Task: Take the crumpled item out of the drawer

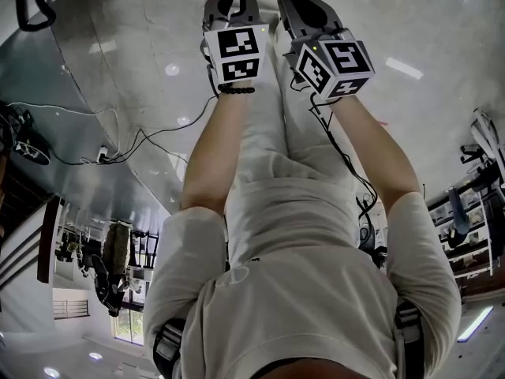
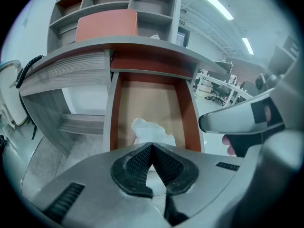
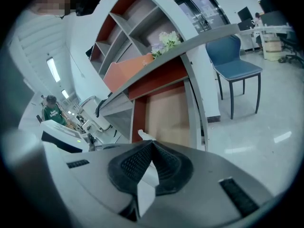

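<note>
A crumpled white paper (image 2: pixel 152 132) lies in the open drawer (image 2: pixel 191 115) of a grey desk, near the drawer's front. My left gripper (image 2: pixel 152 145) hovers just in front of and above it, jaws shut with nothing between them. My right gripper (image 3: pixel 152 142) is close on the right, also shut and empty. From there only a corner of the crumpled paper (image 3: pixel 144 136) shows over its jaws. In the head view both arms reach forward, with the left marker cube (image 1: pixel 237 54) beside the right marker cube (image 1: pixel 335 65); the drawer is hidden there.
A shelf unit (image 2: pixel 118 4) with a red-orange panel (image 2: pixel 107 25) stands on the desk top. Flowers (image 3: pixel 166 39) sit on the desk. A blue chair (image 3: pixel 235 63) stands to the right on the glossy floor. Cables (image 1: pixel 118 144) trail across the floor.
</note>
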`<state>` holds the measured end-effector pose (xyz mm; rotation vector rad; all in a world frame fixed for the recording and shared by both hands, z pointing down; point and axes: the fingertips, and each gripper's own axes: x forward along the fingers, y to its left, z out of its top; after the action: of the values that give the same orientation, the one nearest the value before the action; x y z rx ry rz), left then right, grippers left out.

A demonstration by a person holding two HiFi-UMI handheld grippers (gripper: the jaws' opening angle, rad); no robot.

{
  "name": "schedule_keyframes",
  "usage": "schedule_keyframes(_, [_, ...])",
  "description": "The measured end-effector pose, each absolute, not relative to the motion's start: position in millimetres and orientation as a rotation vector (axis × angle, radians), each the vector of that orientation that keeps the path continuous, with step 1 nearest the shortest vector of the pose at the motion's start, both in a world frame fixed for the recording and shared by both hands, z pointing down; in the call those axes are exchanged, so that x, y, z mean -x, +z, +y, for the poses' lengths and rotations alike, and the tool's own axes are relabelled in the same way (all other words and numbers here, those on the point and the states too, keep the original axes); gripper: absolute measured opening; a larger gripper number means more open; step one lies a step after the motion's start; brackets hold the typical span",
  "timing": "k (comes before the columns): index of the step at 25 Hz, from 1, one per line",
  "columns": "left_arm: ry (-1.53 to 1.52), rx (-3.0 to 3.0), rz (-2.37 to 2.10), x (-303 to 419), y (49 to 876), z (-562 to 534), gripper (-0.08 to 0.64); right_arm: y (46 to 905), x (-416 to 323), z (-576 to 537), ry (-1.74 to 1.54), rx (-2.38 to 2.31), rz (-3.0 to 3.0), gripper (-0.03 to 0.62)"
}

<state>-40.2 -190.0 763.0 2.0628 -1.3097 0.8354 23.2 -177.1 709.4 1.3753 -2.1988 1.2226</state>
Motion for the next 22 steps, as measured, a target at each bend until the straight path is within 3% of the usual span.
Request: schedule_keyframes(22, [0.734, -2.123, -1.347, 52, 674, -197, -0.005, 626, -5, -177, 1.150, -1.351, -2.269, 0.002])
